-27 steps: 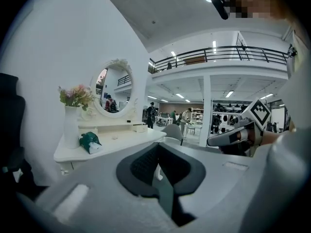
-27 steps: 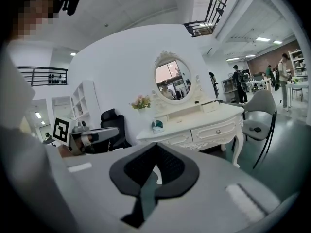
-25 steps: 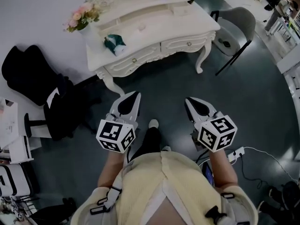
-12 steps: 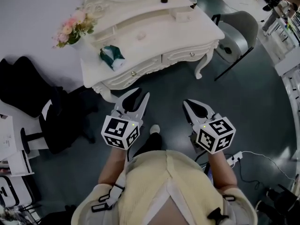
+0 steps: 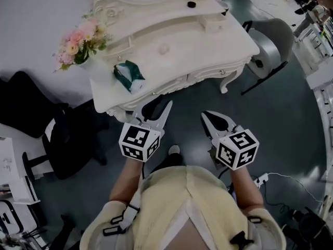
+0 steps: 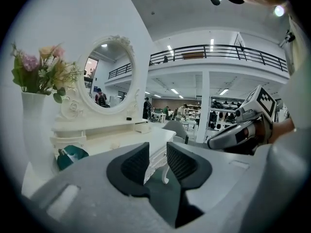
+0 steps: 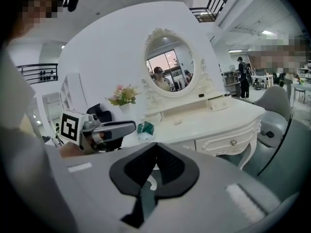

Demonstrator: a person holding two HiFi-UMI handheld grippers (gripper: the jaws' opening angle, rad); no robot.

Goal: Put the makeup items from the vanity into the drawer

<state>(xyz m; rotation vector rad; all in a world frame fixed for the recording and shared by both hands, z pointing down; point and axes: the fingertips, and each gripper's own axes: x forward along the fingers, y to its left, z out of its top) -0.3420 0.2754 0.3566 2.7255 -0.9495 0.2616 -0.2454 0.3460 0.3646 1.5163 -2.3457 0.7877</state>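
The white vanity [image 5: 208, 40] stands just ahead, with a green pouch [image 5: 129, 75] near its left front edge. A small pale round item [image 5: 164, 48] lies mid-top, and a small black item [image 5: 191, 4] and a white box [image 5: 216, 22] sit on the raised shelf. Its right drawer [image 7: 233, 142] is closed. My left gripper [image 5: 158, 107] hovers at the front edge. Its jaws have just been opening and stand open [image 6: 158, 154] with nothing between them. My right gripper [image 5: 204, 114] is shut and empty [image 7: 155, 147], short of the drawers.
A vase of pink flowers [image 5: 78, 38] stands at the vanity's left end, and an oval mirror [image 7: 170, 64] rises behind it. To the right is a grey chair [image 5: 270, 38], to the left a black chair with dark clothes [image 5: 31, 103]. A power strip [image 5: 260, 180] lies on the floor.
Both grippers have moved forward to the vanity's front edge. The left gripper's jaws, shut a second ago, now stand apart. The right gripper's jaws stay shut.
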